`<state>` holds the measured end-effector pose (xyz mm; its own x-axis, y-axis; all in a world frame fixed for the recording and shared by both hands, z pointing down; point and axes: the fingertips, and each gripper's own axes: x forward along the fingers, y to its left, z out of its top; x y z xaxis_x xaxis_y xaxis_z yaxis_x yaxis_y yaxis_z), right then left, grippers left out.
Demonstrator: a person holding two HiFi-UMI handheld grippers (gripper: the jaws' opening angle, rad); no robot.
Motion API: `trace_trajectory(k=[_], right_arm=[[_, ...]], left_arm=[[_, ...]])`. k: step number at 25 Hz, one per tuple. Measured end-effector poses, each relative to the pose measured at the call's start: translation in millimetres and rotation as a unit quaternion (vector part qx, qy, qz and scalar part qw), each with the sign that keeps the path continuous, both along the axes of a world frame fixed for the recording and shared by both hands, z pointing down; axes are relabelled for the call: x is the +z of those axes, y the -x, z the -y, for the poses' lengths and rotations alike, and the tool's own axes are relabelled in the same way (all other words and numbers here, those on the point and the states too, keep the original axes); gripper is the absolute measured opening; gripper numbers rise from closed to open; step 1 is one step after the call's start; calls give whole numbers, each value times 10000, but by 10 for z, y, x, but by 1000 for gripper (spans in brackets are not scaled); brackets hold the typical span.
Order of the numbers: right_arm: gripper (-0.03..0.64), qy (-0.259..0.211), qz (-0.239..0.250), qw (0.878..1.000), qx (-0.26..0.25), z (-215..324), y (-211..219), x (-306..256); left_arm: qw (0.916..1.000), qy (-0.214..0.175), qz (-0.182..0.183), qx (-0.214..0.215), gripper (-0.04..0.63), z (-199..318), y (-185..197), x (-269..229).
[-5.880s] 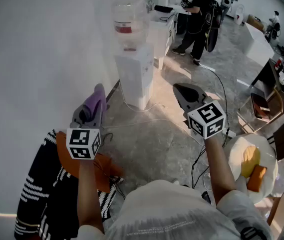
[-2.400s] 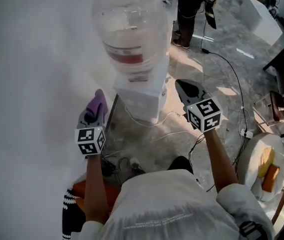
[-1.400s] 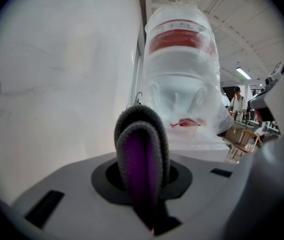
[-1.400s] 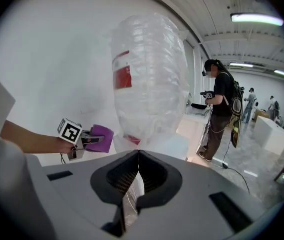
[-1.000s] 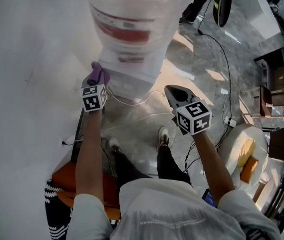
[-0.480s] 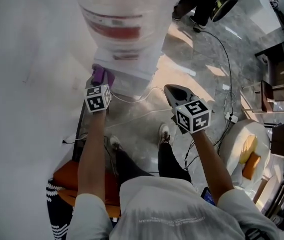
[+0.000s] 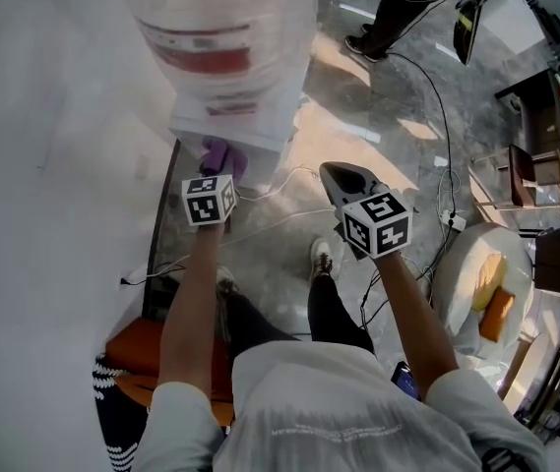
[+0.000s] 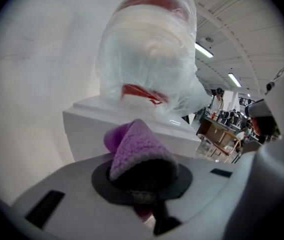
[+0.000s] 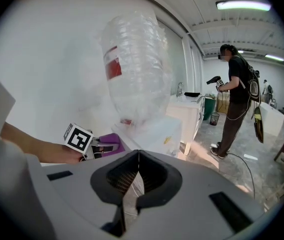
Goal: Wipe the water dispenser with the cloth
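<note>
The left gripper [image 7: 217, 168] pinches the purple cloth [image 8: 138, 145] in its fingers, the water dispenser [image 8: 94, 126] just ahead of them. The right gripper [image 7: 344, 182], fingers pressed together, hangs farther off.

the bottle [image 7: 216, 28] sits on the dispenser [image 7: 235, 126], which stands by the wall [image 7: 53, 165] on its left. the cloth [image 7: 218, 152], in the left gripper [image 7: 217, 162], is at the dispenser's near edge. the right gripper [image 7: 342, 177] hangs to the right, apart. a person [image 7: 407, 8] stands behind.

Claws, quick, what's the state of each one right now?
Left claw: shut on the purple cloth.
Right claw: shut, holding nothing.
</note>
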<state>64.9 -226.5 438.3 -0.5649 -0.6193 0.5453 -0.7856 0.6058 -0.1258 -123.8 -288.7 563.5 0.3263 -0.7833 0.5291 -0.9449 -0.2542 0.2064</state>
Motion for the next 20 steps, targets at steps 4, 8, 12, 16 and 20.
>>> trace_trajectory(k=[4, 8, 12, 16, 20], right_arm=[[15, 12, -20, 10000, 95, -31, -114, 6], [15, 42, -26, 9999, 154, -68, -185, 22], [15, 61, -40, 9998, 207, -97, -246, 49], [15, 80, -28, 9996, 251, -132, -264, 69], [15, 99, -22, 9995, 305, -162, -306, 84]], left_arm=[[9992, 6, 82, 396, 66, -67, -293, -15], [9975, 63, 51, 697, 66, -131, -518, -46], [9932, 76, -22, 1164, 66, -196, -771, -81], [9881, 128, -148, 1524, 66, -262, -979, -98], [9789, 65, -58, 2044, 66, -338, -1239, -120]])
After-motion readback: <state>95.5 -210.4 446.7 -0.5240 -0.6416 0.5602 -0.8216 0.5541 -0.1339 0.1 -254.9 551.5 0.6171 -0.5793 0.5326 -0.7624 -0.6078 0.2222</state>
